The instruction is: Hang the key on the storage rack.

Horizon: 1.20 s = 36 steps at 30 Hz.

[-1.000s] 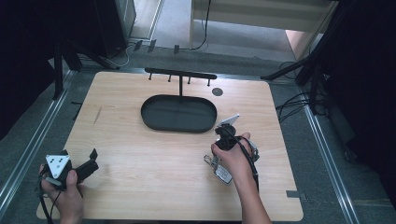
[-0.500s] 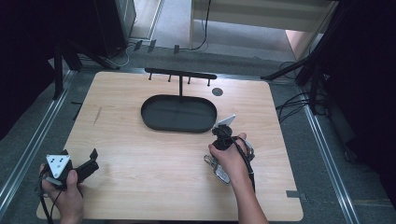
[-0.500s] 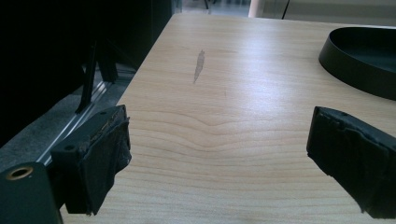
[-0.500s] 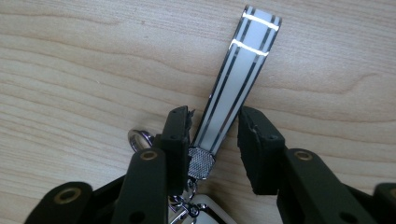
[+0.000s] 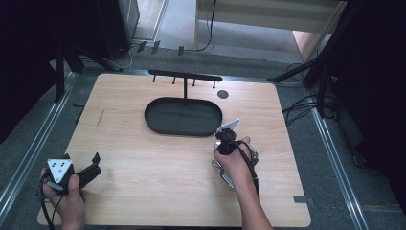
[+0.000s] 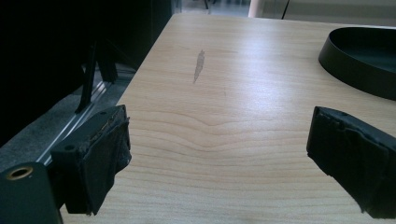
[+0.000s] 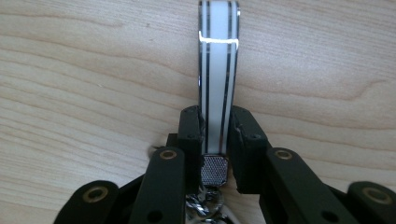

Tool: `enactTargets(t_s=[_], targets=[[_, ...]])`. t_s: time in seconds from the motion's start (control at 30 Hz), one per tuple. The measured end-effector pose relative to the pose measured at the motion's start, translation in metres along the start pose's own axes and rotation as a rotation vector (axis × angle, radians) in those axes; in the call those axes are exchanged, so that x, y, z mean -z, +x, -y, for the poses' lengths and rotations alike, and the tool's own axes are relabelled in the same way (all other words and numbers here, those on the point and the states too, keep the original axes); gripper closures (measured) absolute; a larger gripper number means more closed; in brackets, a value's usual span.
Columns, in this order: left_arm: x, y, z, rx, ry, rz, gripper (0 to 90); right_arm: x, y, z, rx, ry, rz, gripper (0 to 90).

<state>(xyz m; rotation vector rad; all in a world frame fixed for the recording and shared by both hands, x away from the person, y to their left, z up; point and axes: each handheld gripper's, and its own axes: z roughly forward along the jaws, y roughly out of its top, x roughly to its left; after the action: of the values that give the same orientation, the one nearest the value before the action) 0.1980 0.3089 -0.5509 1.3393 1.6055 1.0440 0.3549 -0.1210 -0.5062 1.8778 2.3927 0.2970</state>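
Observation:
My right gripper is shut on a white strap with black stripes. Its jaws have just been closing, and the strap now stands pinched between the pads. A metal clasp and chain links hang at the strap's lower end. In the high view the right gripper points down at the table right of centre, with metal keychain parts beside the hand. My left gripper rests at the near left corner. Its jaws are wide apart with only bare wood between them.
A black oval tray lies at the table's middle back. Behind it rises a black hook rack. A small dark disc sits to the tray's back right. Cables and stands surround the table.
The right hand has shifted slightly toward the near edge over the keychain. The left hand has stayed put.

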Motion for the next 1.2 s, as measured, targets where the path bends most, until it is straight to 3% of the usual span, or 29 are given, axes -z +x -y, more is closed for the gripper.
enactTargets(t_s=[0.1,0.4,0.43,0.47,0.73,0.8,0.97,1.2], targets=[[0.000,0.000,0.000,0.001,-0.001,0.000,6.1,0.001,-0.002,0.001,-0.002,-0.025,-0.013,77.2],[0.000,0.000,0.000,-0.001,-0.002,-0.001,6.1,0.025,-0.004,0.002,0.007,-0.195,-0.106,77.5],[0.000,0.000,0.000,-0.001,-0.002,-0.001,6.1,0.025,-0.004,0.002,0.007,-0.195,-0.106,77.5],[0.000,-0.001,0.000,-0.002,-0.002,-0.002,6.1,0.032,-0.005,0.003,0.016,-0.242,-0.146,77.6],[0.000,-0.001,0.000,-0.001,-0.001,-0.001,6.1,0.056,-0.001,0.005,0.069,-0.450,-0.268,77.9],[0.000,0.000,0.000,-0.001,-0.002,-0.001,6.1,0.060,0.000,0.005,0.116,-0.521,-0.328,77.9],[0.000,-0.001,0.000,-0.002,-0.002,-0.001,6.1,0.070,0.005,0.004,0.179,-0.639,-0.407,77.9],[0.000,0.000,0.000,0.000,-0.002,0.000,6.1,0.074,0.007,-0.004,0.220,-0.762,-0.511,77.9]])
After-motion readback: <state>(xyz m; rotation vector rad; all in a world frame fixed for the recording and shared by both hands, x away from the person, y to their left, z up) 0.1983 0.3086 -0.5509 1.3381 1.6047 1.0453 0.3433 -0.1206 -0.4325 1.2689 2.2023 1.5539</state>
